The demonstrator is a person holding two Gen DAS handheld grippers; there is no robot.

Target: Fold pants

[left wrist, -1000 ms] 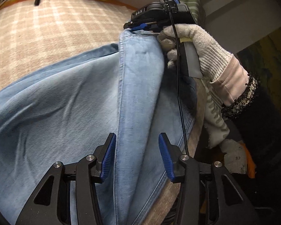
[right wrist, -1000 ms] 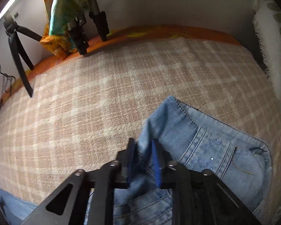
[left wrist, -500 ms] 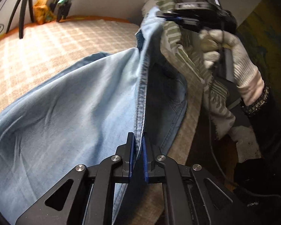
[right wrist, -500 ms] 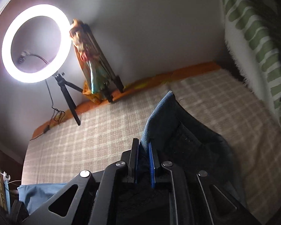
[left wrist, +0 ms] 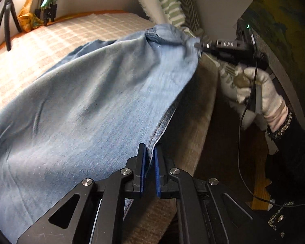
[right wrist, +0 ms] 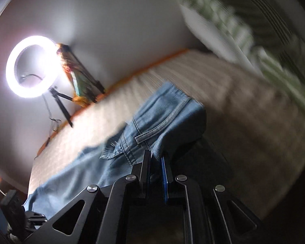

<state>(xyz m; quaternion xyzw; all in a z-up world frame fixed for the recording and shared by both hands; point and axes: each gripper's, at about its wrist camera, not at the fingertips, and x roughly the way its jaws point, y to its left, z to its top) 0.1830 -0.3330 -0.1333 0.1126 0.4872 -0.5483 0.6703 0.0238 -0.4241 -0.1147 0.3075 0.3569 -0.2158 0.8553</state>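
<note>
Left tongs: clamped on the seam edge of the jeans.
Right tongs: pinching the waistband corner, lifted above the bed; the right hand is gloved.
Jeans: half raised, the rest draped over the checked cover.
Doing it well: I'd keep the edge taut between both grips and lay it over evenly, seams matched.
Room: ring light, striped pillow, white wall.

A lit ring light stands behind the checked bedcover.
</note>
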